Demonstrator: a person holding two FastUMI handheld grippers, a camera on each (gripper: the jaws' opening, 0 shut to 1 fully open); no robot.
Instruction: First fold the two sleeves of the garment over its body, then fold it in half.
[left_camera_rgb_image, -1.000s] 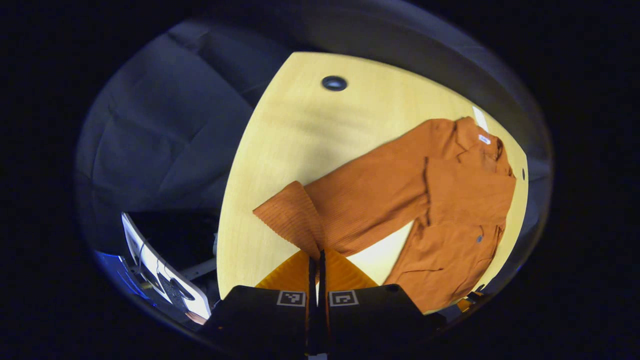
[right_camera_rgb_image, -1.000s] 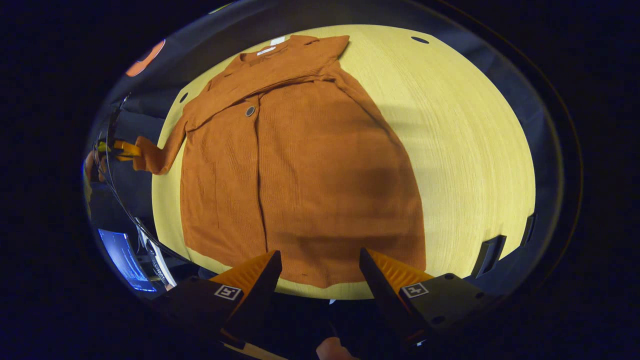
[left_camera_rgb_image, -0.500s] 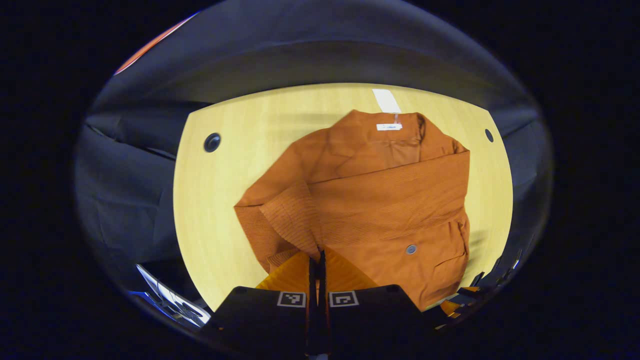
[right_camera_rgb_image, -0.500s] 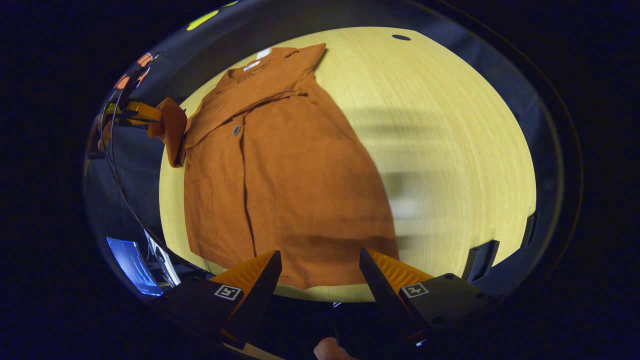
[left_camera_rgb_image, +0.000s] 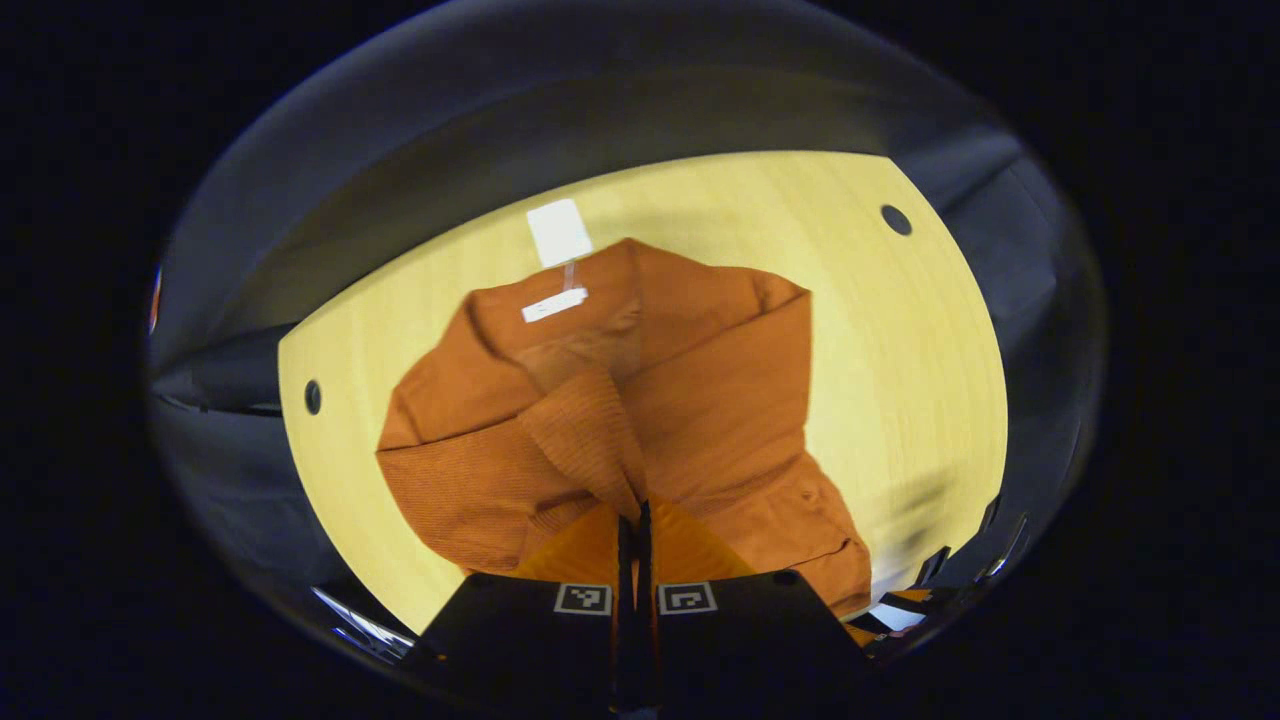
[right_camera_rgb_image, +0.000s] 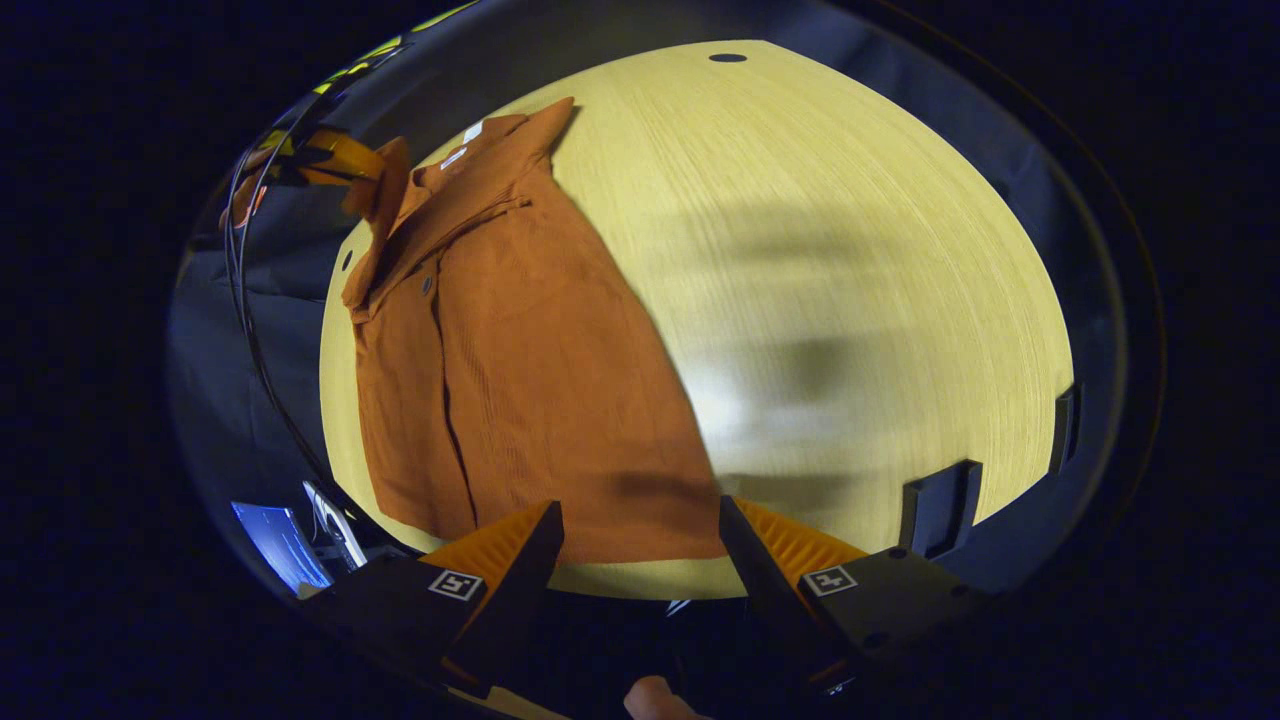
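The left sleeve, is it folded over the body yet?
Not yet: the left claw holds the sleeve cuff lifted above the garment.

Left gripper view: camera rides on the left claw (left_camera_rgb_image: 632, 520), looking forward and down from close above the collar end of the orange cardigan (left_camera_rgb_image: 640, 420), toward the far edge of the table (left_camera_rgb_image: 900, 330) and the dark booth wall behind it.

Right gripper view: camera rides on the right claw (right_camera_rgb_image: 640, 530), set low at the near table (right_camera_rgb_image: 850, 280) edge beside the cardigan (right_camera_rgb_image: 520, 350) hem, facing along the garment's length; the left claw (right_camera_rgb_image: 340, 165) appears far off at upper left.

Shared field: the cardigan, its white neck label (left_camera_rgb_image: 553, 305) (right_camera_rgb_image: 454, 157), and the tabletop.
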